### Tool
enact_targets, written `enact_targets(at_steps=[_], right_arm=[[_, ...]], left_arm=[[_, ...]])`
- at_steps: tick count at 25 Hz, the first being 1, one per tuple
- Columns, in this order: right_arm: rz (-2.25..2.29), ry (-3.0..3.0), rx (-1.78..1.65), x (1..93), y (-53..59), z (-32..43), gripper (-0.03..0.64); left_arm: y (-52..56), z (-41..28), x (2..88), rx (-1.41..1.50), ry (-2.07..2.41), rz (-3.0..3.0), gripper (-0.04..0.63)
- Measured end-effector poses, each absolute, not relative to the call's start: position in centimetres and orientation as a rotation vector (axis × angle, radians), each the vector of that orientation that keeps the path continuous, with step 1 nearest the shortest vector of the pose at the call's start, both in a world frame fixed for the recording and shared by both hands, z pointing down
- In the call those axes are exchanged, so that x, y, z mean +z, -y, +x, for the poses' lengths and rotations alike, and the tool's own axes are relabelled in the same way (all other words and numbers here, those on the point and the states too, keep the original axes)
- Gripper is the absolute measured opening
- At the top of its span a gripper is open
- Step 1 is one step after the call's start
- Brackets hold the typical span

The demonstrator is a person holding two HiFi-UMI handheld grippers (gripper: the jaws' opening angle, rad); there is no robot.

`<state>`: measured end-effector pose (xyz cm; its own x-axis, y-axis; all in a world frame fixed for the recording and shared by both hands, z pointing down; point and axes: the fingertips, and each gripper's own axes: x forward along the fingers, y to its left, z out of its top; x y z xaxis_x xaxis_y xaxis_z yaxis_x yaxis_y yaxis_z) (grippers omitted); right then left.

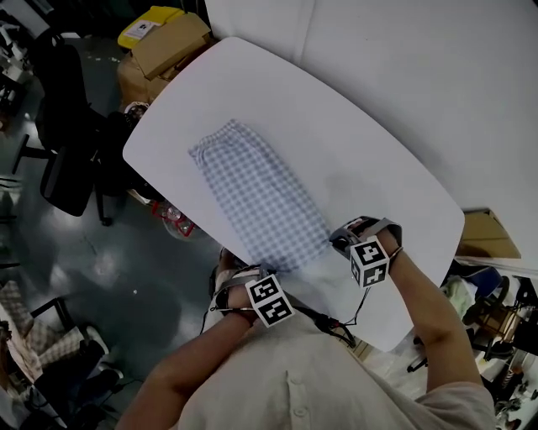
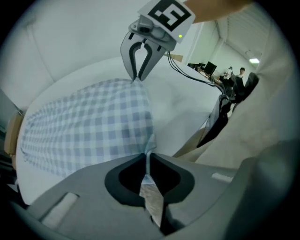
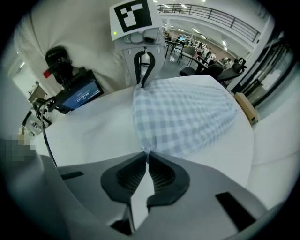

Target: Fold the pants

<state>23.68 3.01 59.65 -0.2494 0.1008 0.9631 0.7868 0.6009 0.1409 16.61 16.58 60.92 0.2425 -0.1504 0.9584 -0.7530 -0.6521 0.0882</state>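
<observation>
Blue-and-white checked pants (image 1: pixel 261 197) lie flat on the white table (image 1: pixel 370 151), running from the far left toward me. My left gripper (image 1: pixel 235 270) is at the pants' near left corner by the table edge. In the left gripper view its jaws (image 2: pixel 147 164) are shut on a pinch of the checked cloth (image 2: pixel 89 126). My right gripper (image 1: pixel 343 238) is at the near right corner. In the right gripper view its jaws (image 3: pixel 146 157) are shut on the hem of the pants (image 3: pixel 187 112). Both grippers point steeply down, and each shows in the other's view, pinching the cloth.
Cardboard boxes (image 1: pixel 164 50) and a yellow case (image 1: pixel 147 25) stand beyond the table's far left end. A black office chair (image 1: pixel 67 126) is on the floor at left. A second white surface (image 1: pixel 437 76) adjoins the table at right, with another box (image 1: pixel 483 235) beside it.
</observation>
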Motion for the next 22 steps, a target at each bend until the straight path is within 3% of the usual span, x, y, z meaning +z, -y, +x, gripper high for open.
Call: enact_targets(at_steps=[10, 22], right_arm=[[-0.830, 1.677, -0.319, 49.3, -4.3, 25.2, 0.029], [-0.737, 1.637, -0.327, 44.9, 5.1, 6.3, 0.029]], left_arm=[[-18.7, 17.9, 48.6, 1.023, 0.439, 2.039, 0.034], [-9.1, 0.1, 44.0, 0.671, 0.419, 1.935, 0.034]])
